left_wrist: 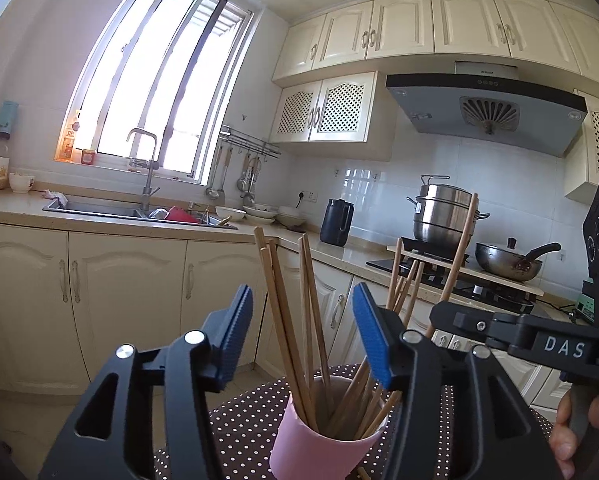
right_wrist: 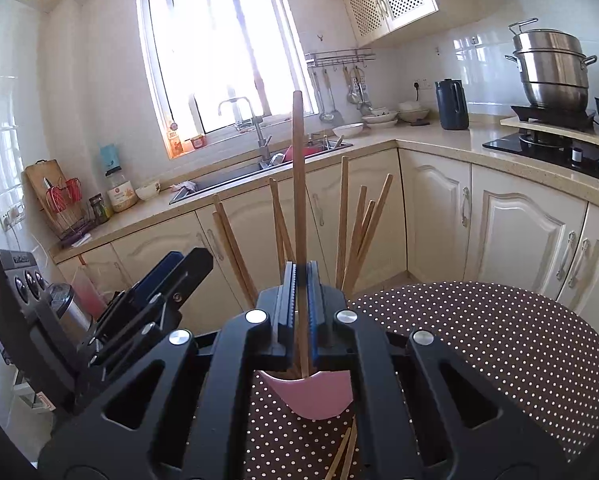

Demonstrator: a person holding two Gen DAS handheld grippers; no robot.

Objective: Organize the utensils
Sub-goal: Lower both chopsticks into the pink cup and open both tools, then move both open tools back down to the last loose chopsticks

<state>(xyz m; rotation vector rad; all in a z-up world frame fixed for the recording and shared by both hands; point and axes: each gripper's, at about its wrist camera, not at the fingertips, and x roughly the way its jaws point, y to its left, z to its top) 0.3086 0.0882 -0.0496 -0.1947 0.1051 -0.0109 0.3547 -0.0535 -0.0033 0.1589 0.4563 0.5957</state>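
The right gripper (right_wrist: 301,280) has its jaws pinching one upright chopstick (right_wrist: 298,184) above the pink cup (right_wrist: 311,396) of chopsticks on the dotted table (right_wrist: 479,340), while the left gripper (left_wrist: 299,332) has its jaws spread around the cup

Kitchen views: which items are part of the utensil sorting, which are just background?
In the job:
- pink cup
- chopsticks in the cup
- chopstick pinched by the right gripper
- loose chopsticks on the table
- left gripper, open around the cup

Just there:
- steamer pot
- wok
- dark kettle
- sink
- dotted tablecloth
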